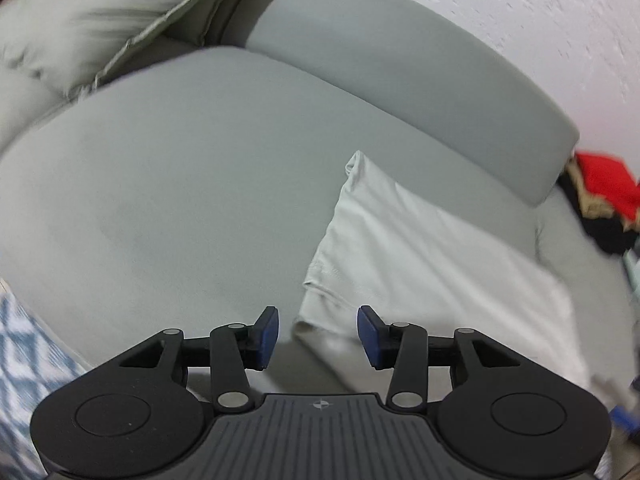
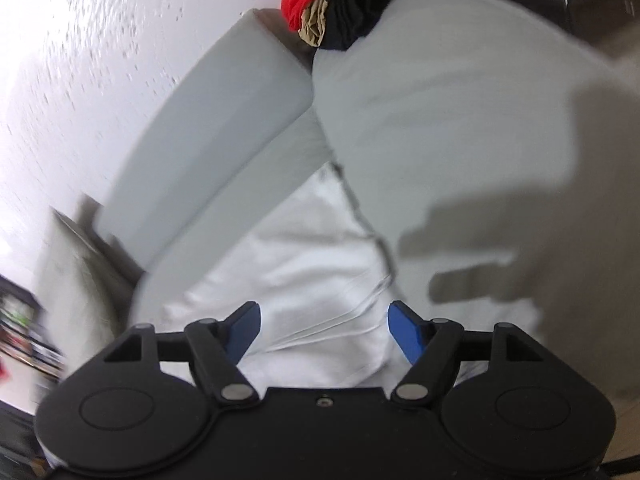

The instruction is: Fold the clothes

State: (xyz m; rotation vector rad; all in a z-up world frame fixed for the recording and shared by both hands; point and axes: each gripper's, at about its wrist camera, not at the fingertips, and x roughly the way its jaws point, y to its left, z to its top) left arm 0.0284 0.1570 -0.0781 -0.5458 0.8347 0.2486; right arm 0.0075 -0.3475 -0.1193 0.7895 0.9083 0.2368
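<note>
A folded white garment (image 1: 420,248) lies flat on the grey sofa seat (image 1: 180,184), to the right of centre in the left wrist view. My left gripper (image 1: 318,330) hovers open just above the garment's near left corner, with nothing between its blue pads. In the right wrist view the same white garment (image 2: 304,248) spreads under my right gripper (image 2: 324,330), which is open wide above the cloth and grips nothing. Dark fold lines run across the fabric between its fingers.
A grey bolster (image 1: 400,64) runs along the white wall (image 1: 520,12). A pile of red, black and tan clothes (image 2: 340,4) sits at the sofa's far end. A pale cushion (image 1: 100,12) lies at the upper left, a blue patterned cloth (image 1: 24,380) at the lower left.
</note>
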